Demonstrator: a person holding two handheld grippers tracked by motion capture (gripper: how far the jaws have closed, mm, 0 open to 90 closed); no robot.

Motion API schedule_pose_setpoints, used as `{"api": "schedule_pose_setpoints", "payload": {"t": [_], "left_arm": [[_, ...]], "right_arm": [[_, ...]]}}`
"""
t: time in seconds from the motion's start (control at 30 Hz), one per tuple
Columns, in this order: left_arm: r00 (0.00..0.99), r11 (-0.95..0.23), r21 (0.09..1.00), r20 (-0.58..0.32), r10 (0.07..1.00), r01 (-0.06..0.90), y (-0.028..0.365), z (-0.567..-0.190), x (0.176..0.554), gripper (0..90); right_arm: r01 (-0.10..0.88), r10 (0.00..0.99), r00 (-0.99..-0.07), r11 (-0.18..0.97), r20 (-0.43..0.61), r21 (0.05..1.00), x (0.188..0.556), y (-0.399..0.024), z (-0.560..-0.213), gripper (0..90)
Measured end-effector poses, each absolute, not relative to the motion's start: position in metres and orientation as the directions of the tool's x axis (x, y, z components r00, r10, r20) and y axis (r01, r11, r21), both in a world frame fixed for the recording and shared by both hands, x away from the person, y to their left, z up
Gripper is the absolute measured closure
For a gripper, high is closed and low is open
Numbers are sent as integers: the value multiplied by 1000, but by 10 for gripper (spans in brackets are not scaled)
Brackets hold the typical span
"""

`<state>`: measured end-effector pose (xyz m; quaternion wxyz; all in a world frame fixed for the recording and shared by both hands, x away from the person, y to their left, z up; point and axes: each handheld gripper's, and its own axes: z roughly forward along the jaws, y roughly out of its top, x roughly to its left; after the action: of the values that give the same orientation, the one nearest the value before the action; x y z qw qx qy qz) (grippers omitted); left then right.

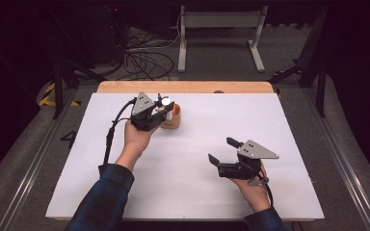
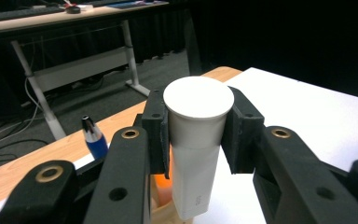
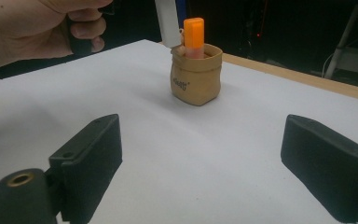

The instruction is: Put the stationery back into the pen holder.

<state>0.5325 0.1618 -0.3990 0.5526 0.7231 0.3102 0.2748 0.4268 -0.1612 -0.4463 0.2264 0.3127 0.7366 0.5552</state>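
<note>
Left claw (image 2: 198, 135) clamps a white tube-shaped marker (image 2: 196, 154) just below its round cap, one black pad pressed to each side of it. From the high view this claw (image 1: 163, 109) sits right over a small tan pouch (image 1: 172, 121) near the far edge of the white tabletop (image 1: 197, 192), and the marker's white cap end (image 1: 165, 101) faces up. The marker's lower end reaches the pouch mouth; how deep it goes inside cannot be told, since the claw's arms hide the rim in the left gripper view and the top of the picture cuts off the marker (image 3: 166, 21) in the right gripper view. An orange highlighter (image 3: 193, 37) stands upright in the pouch (image 3: 196, 79), touching or just beside the white marker. A blue pen tip (image 2: 92, 135) pokes up beside the left claw; its body is hidden. Printing on the pouch is too small to read.

Right claw (image 1: 224, 153) stands wide with nothing between its pads, well apart from the pouch, hovering over bare tabletop.
</note>
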Motion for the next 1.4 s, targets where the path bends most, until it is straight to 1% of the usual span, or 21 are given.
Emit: {"api": "schedule_pose_setpoints", "payload": {"t": [0.1,0.2,0.4,0.43,0.7,1.4], "left_arm": [[649,-200,969,58,759,147,161,-401,537,667],[648,-186,970,39,760,159,160,-402,541,667],[629,-189,970,52,776,153,157,-403,548,666],[629,-181,971,42,776,159,156,-404,549,667],[615,-185,968,44,787,168,154,-409,557,666],[599,-184,966,39,800,183,151,-420,568,666]], "right_arm": [[212,715,-699,188,14,959,427,-163,-446,131],[210,714,-700,188,14,959,427,-165,-446,130],[215,720,-694,182,19,959,428,-168,-445,129],[214,720,-694,183,18,960,428,-168,-445,129],[217,723,-691,180,21,960,429,-171,-444,130],[215,728,-686,177,20,960,430,-175,-443,130]]}}
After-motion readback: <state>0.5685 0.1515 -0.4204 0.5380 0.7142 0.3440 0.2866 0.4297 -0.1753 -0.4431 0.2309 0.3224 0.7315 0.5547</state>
